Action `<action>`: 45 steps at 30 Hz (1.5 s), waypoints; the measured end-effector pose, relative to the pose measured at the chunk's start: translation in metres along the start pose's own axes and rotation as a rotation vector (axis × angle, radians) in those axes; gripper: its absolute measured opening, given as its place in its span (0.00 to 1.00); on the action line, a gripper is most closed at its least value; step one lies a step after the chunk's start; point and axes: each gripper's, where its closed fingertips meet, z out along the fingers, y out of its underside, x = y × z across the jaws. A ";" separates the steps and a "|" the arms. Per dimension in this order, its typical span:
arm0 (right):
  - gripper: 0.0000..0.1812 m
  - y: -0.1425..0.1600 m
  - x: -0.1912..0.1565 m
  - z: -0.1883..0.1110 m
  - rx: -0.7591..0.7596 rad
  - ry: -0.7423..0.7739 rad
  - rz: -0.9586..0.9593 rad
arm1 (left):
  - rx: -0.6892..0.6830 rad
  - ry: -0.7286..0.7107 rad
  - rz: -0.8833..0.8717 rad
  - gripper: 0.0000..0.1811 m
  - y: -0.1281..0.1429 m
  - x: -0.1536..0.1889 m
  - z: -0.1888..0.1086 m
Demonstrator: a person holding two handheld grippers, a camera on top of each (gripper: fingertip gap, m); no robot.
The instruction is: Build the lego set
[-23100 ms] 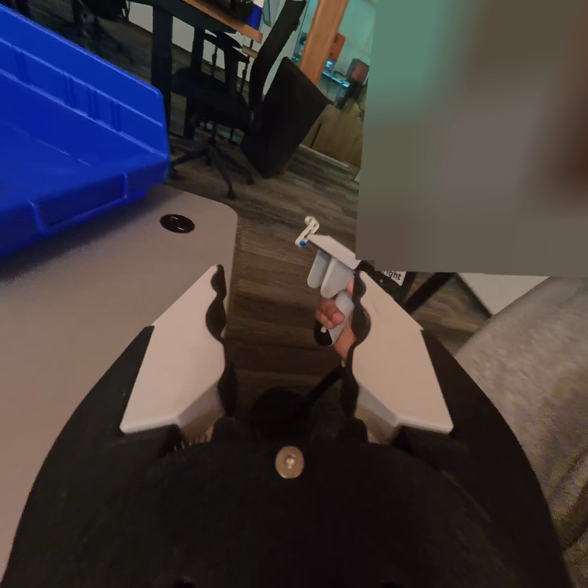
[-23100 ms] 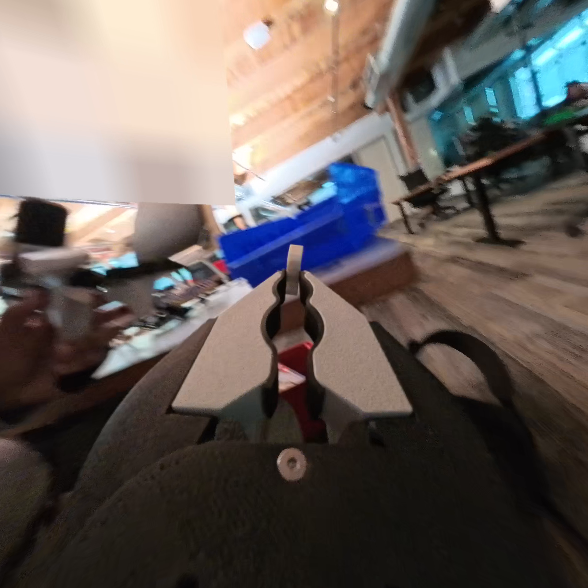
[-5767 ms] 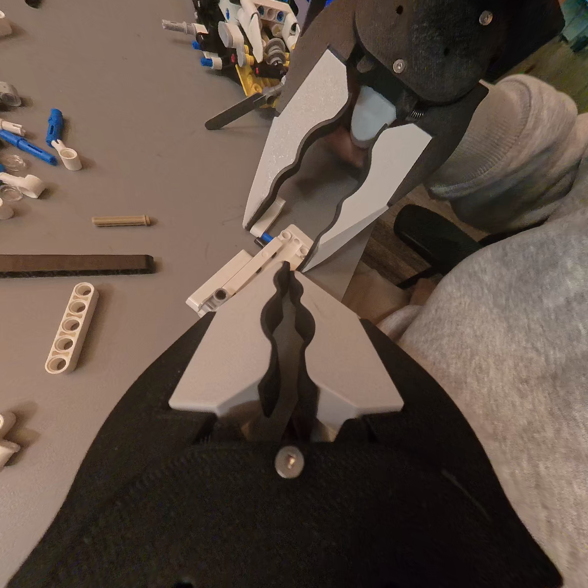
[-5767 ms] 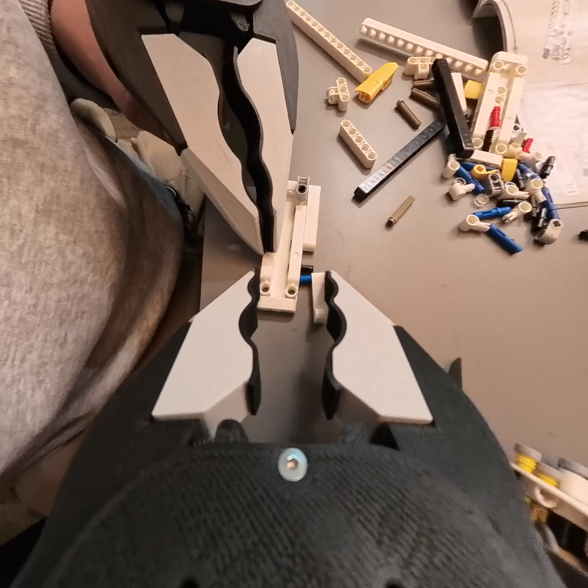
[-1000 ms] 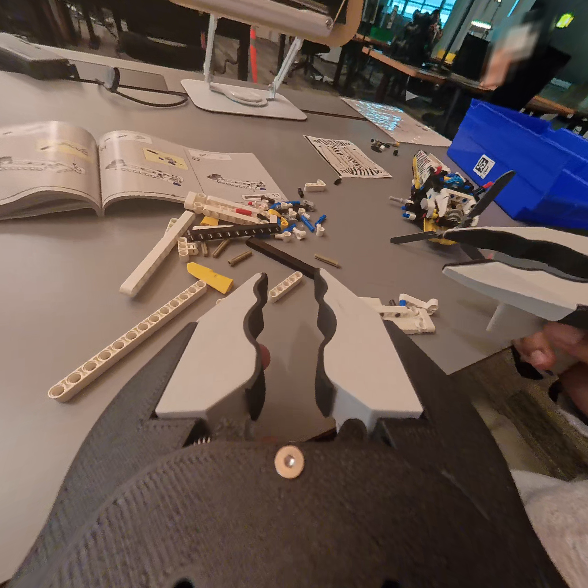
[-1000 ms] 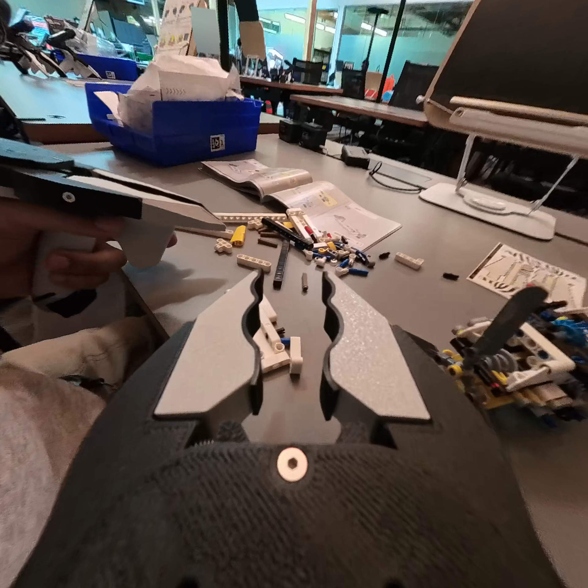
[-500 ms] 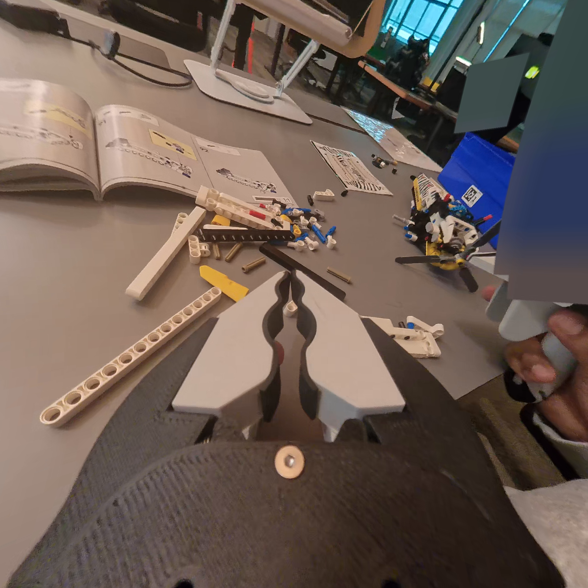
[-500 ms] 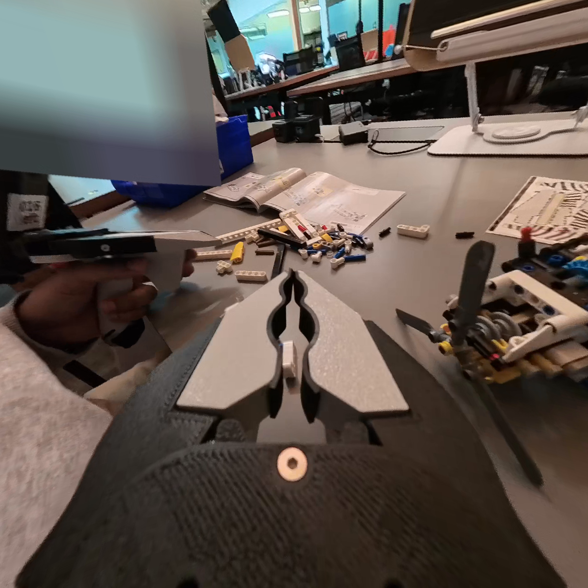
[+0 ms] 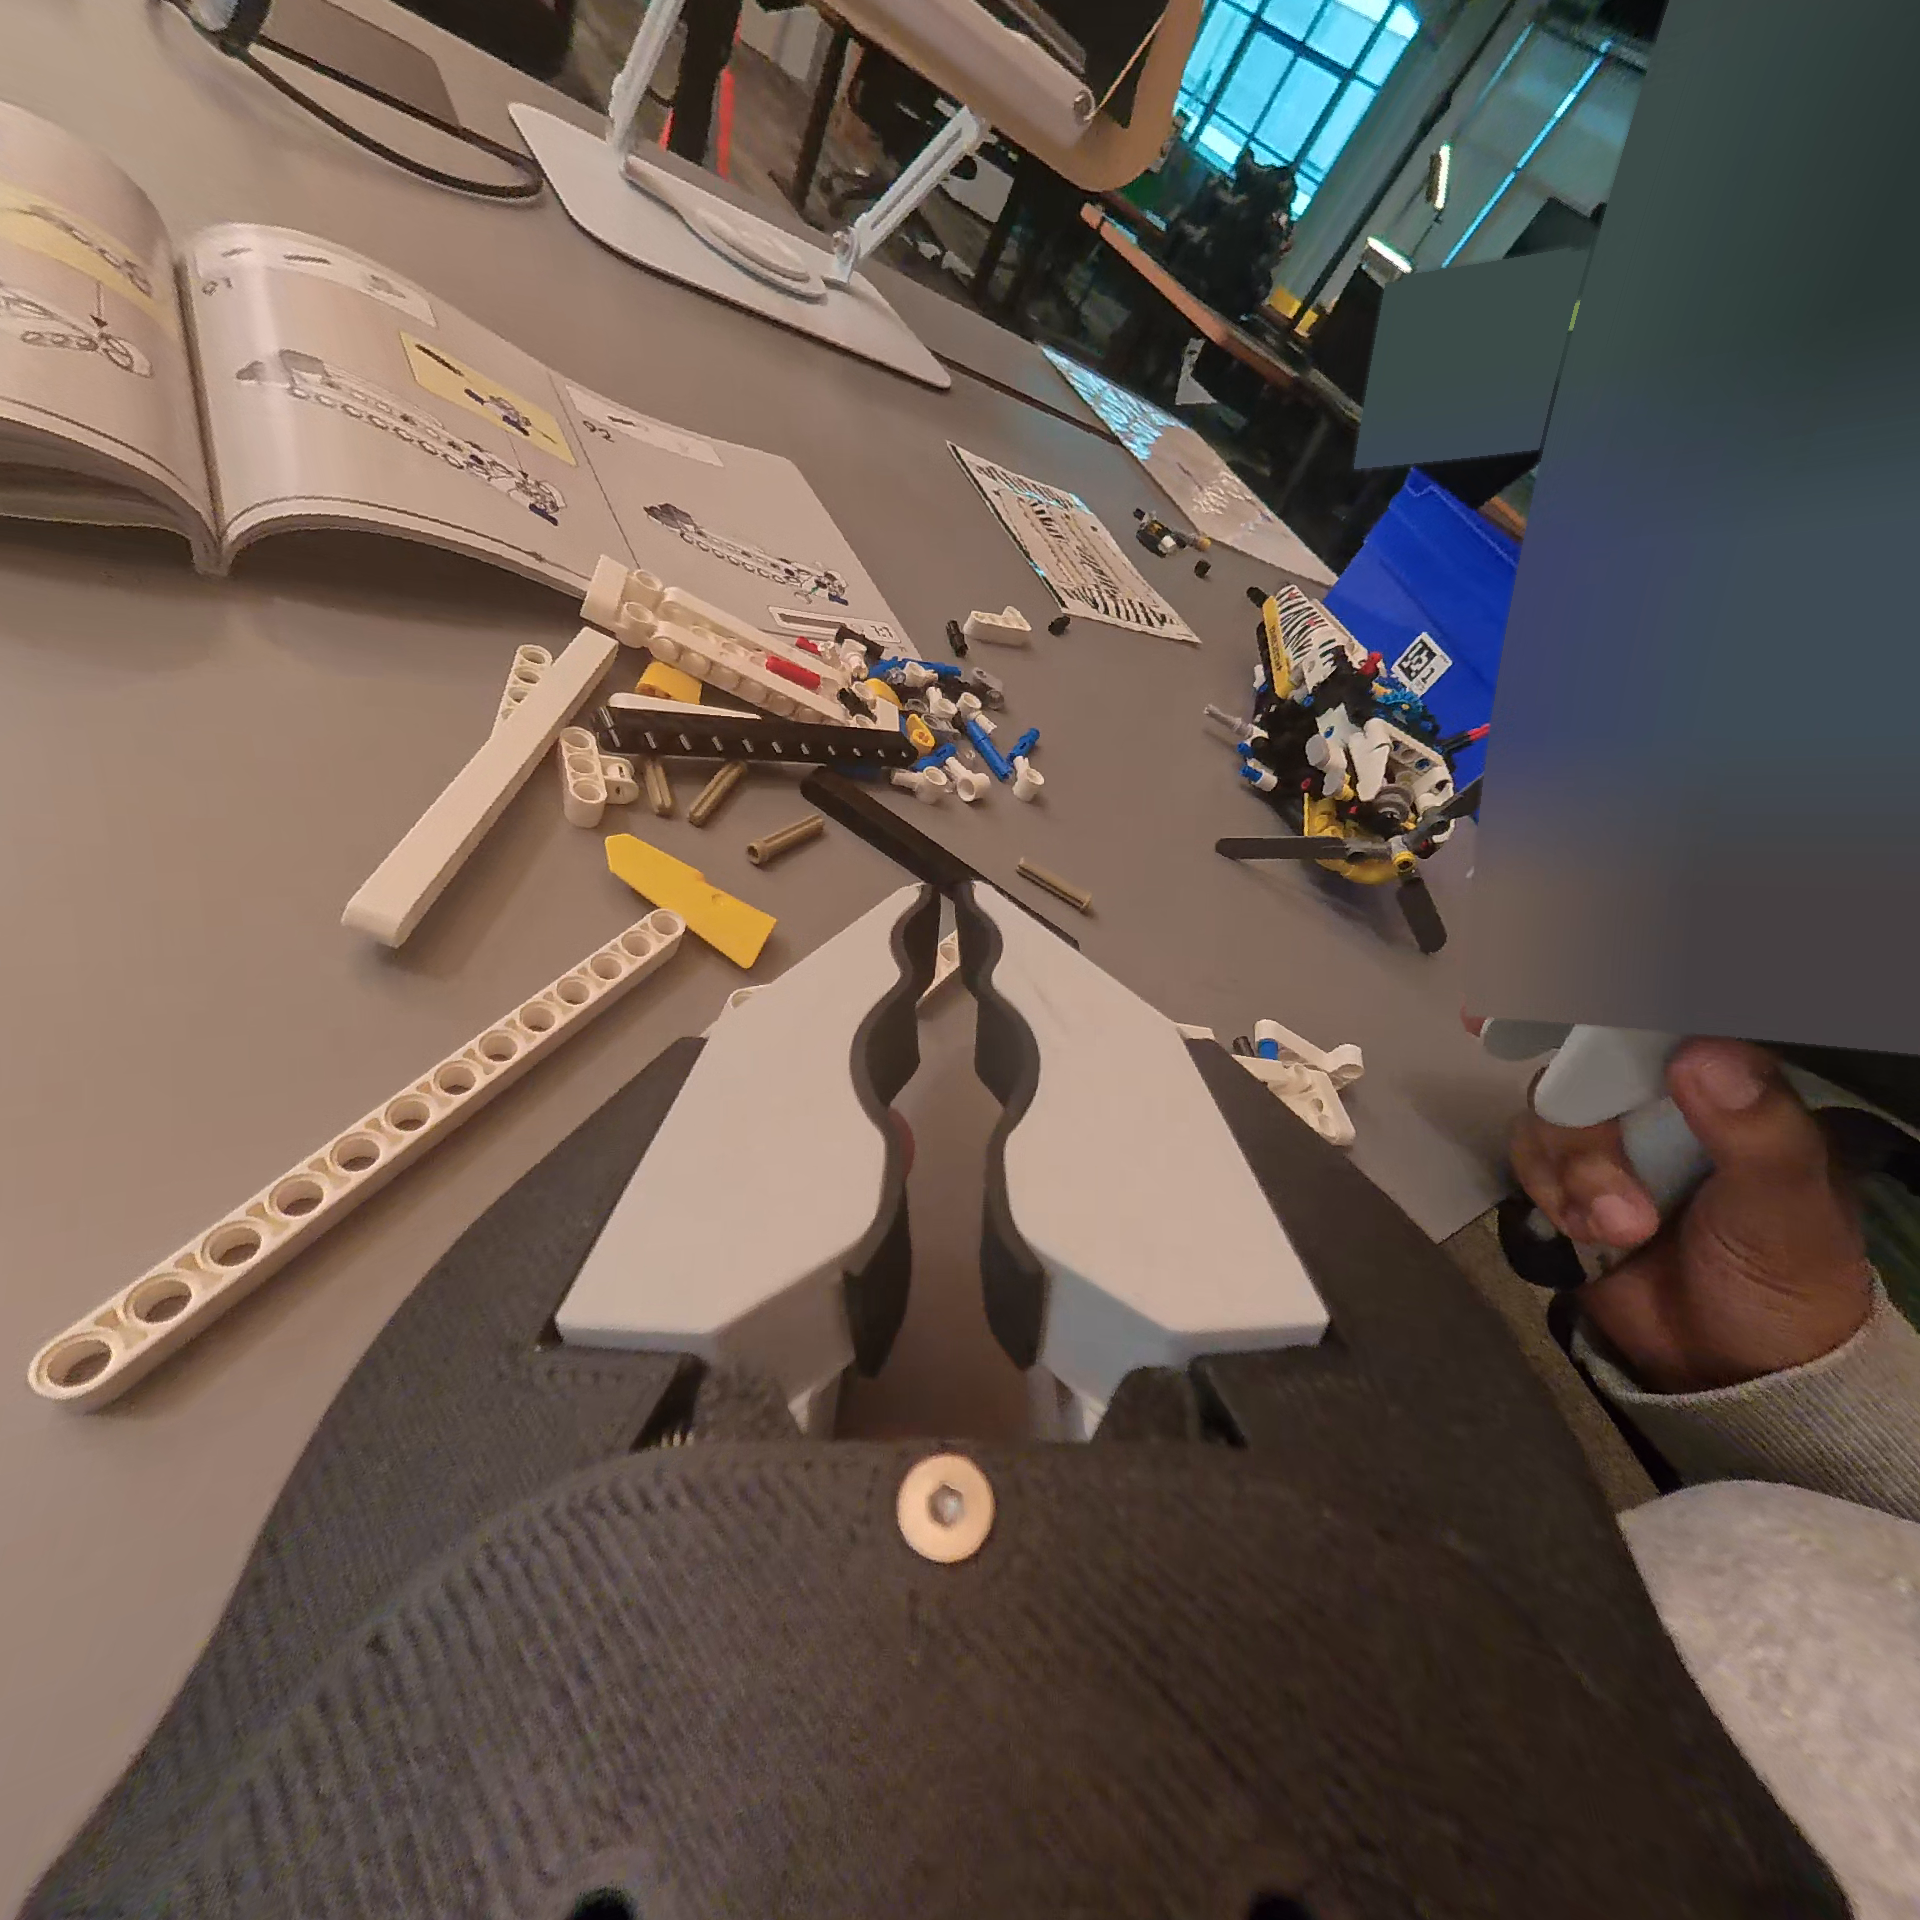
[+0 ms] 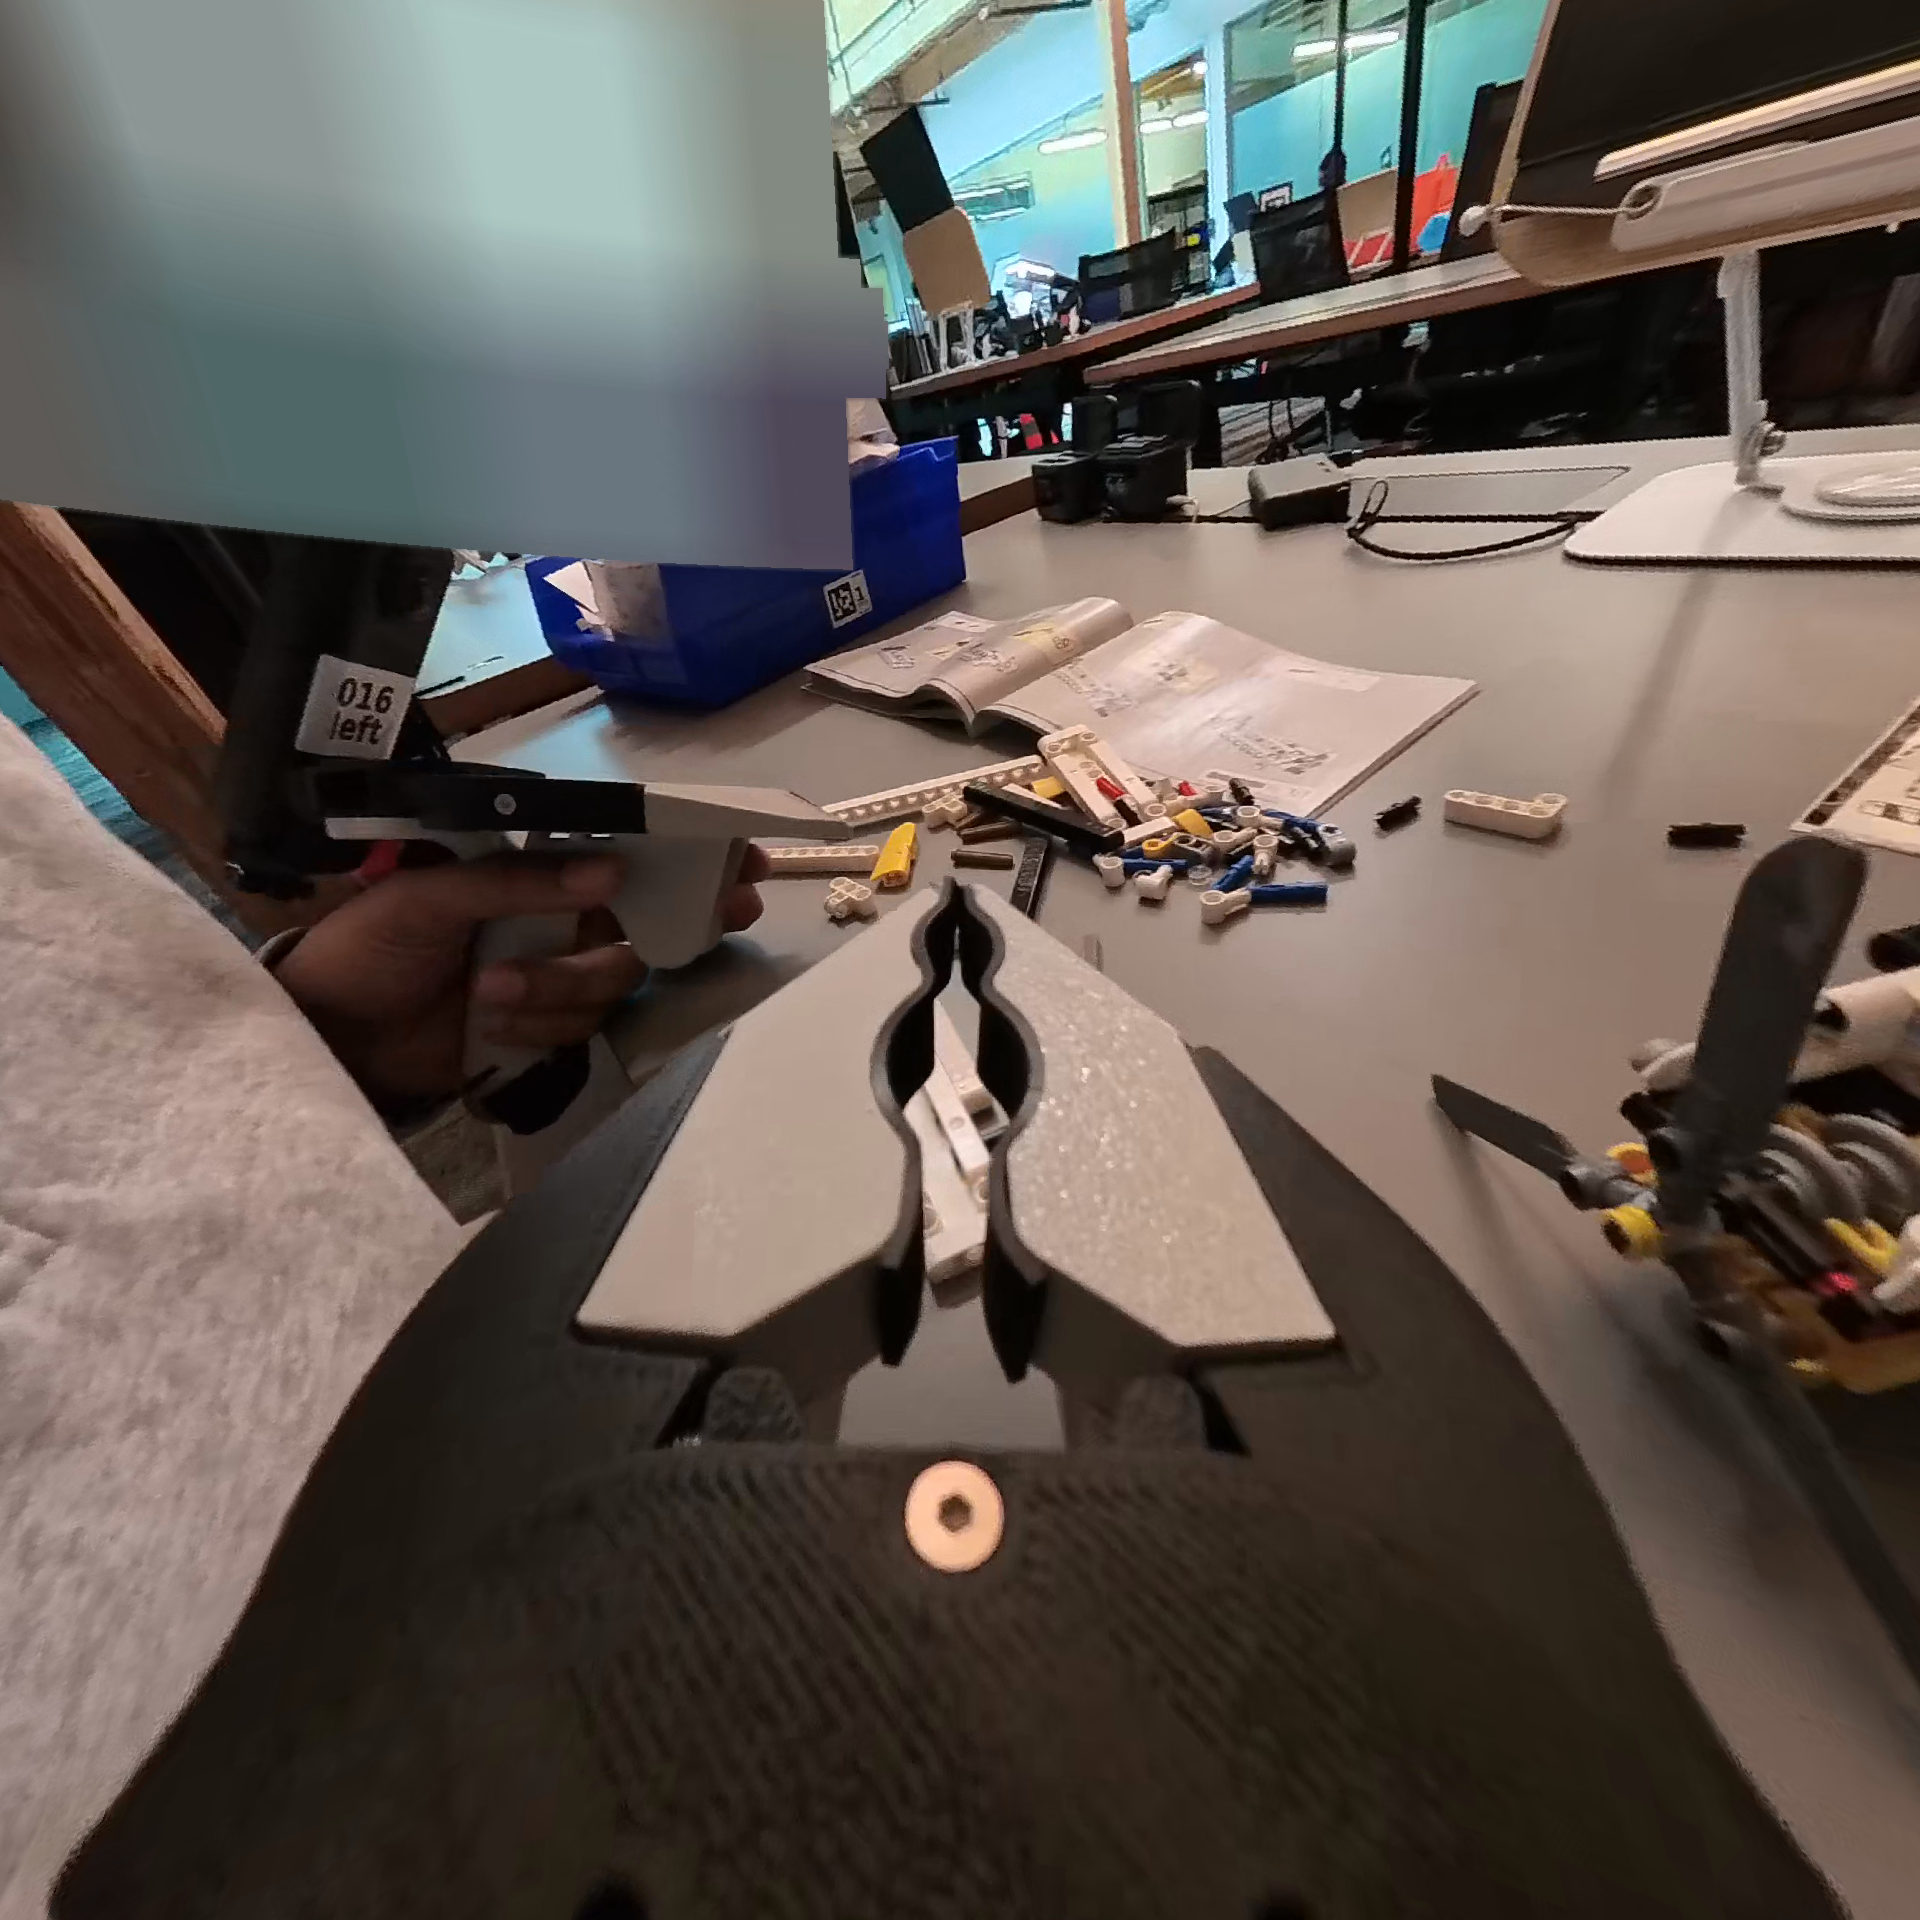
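My left gripper (image 9: 951,894) is shut and empty, held above the grey table (image 9: 208,1039) short of a black beam (image 9: 883,826). My right gripper (image 10: 961,906) is shut with nothing between its tips. A small white assembly (image 10: 951,1153) lies on the table under it and shows through the gap. The same assembly lies near the table's front edge in the left wrist view (image 9: 1294,1081). The partly built model with a black propeller (image 9: 1340,769) stands to the right (image 10: 1766,1174). The left gripper also shows side-on in the right wrist view (image 10: 836,828).
A pile of small parts (image 9: 935,727) lies mid-table, with a long white beam (image 9: 353,1153), a white panel (image 9: 478,800) and a yellow piece (image 9: 691,899) nearby. An open instruction booklet (image 9: 364,416), a monitor stand (image 9: 727,239) and a blue bin (image 10: 748,613) sit farther back. Spacing between my two grippers at the tips: around 12 cm.
Both grippers were open a second ago and have closed on nothing. The right gripper has swung so the model now sits lower at its right.
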 end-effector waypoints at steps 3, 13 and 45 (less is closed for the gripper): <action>0.00 -0.002 -0.003 -0.002 0.018 -0.030 0.008 | 0.005 0.006 0.007 0.00 0.000 0.001 -0.001; 0.00 0.028 -0.013 0.013 -0.152 0.004 -0.186 | 0.018 0.025 -0.009 0.01 -0.002 0.001 -0.002; 0.00 0.027 -0.016 0.011 -0.132 -0.001 -0.215 | 0.013 0.054 -0.008 0.02 -0.001 0.004 -0.002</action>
